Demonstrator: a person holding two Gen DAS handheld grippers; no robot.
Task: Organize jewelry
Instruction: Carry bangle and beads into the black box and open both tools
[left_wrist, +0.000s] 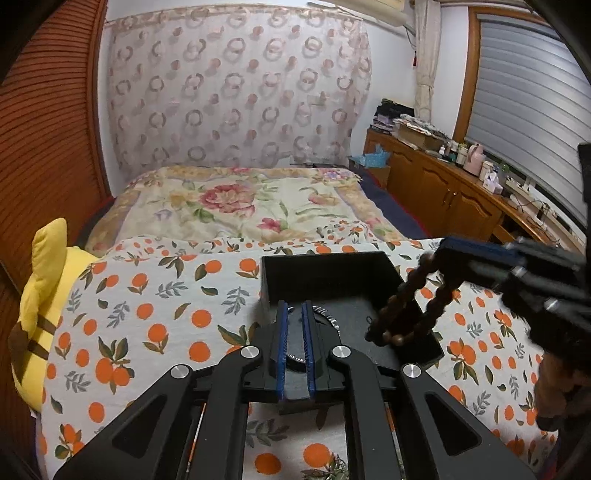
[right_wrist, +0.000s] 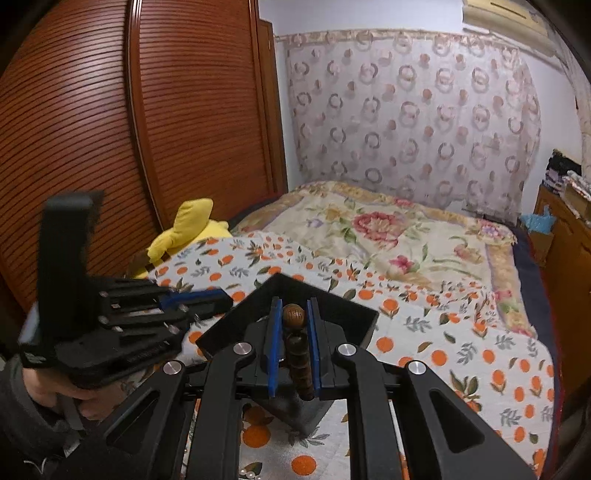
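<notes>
The right hand-held gripper (right_wrist: 292, 314) is clamped on a bracelet of dark brown wooden beads (right_wrist: 300, 365); the strand runs up between its blue pads (right_wrist: 314, 354), with one larger carved bead (right_wrist: 293, 315) sitting at the fingertips. Seen from the left wrist view, this same gripper (left_wrist: 441, 254) reaches in from the right and the bead bracelet (left_wrist: 406, 310) hangs from its tips in a loop, the lowest beads down inside the black box (left_wrist: 321, 269) near its right wall; whether they touch the floor of the box cannot be told.

The left hand-held gripper (left_wrist: 294, 308) has its blue pads (left_wrist: 282, 343) drawn close together with nothing visibly caught between them. Its tips sit over the near part of the black box, above a twisted silver bangle (left_wrist: 328, 317) that lies on the box floor. In the right wrist view the left gripper (right_wrist: 218, 295) stands just left of the box (right_wrist: 351, 314), held by a hand (right_wrist: 55, 391) in a grey sleeve.

The box is open-topped and rests on a white cloth printed with oranges and leaves (left_wrist: 147, 314). On the cloth nearer than the box lie a small green leafy ornament (left_wrist: 332, 467) and a few pearl beads (right_wrist: 245, 474). Left of the box a yellow plush toy (left_wrist: 48, 295) leans at the cloth's edge. Beyond the box is a bed with a floral quilt (left_wrist: 236, 203).
</notes>
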